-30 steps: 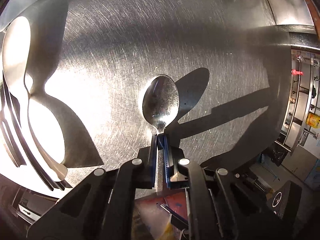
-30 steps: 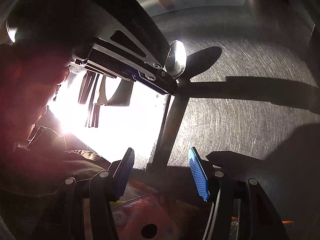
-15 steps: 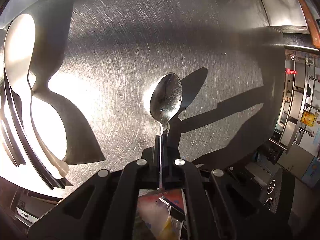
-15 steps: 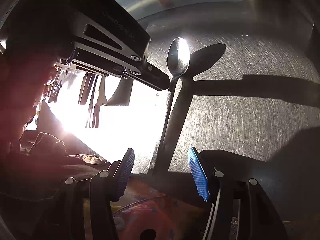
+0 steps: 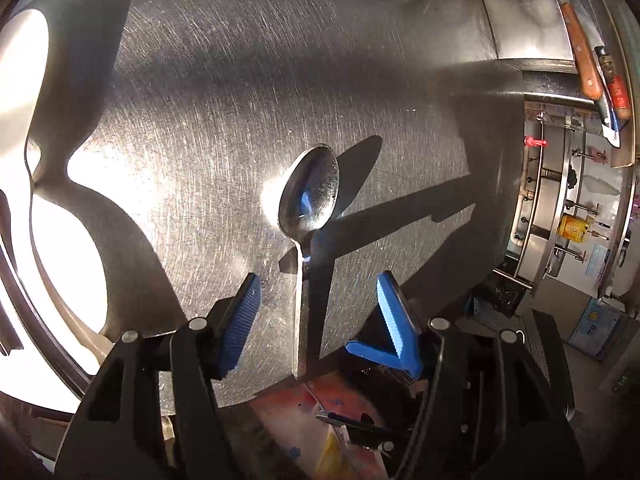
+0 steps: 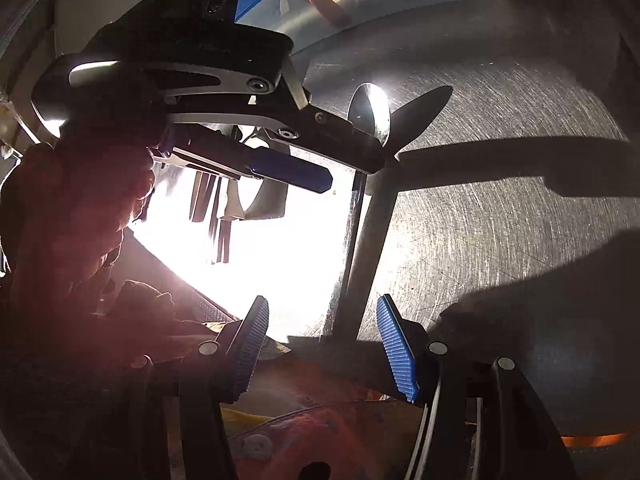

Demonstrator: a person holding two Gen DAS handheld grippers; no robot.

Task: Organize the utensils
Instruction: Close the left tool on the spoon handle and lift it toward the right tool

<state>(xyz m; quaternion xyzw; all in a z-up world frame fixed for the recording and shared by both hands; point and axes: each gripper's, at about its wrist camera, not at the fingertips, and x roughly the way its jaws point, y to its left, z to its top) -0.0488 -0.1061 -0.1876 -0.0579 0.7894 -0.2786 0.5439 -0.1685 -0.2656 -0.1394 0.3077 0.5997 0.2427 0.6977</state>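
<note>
Spoon [image 5: 310, 200] lies between opening left hand-held gripper [image 5: 316, 296] pads, untouched.

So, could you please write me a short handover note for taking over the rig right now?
Left gripper: jaws opening, pads clear of the spoon, whose handle runs between them.
Right gripper: open, holding nothing, aimed at the spoon handle from the near edge.
Things: the spoon lies bowl-up on the scratched steel table; other utensils, forks among them, lie grouped in the glare at the left wrist view's left.
Done: the spoon is set down apart from that group.
Left: draw the left gripper back; probably line the spoon up with the others, if that is the plan.
</note>
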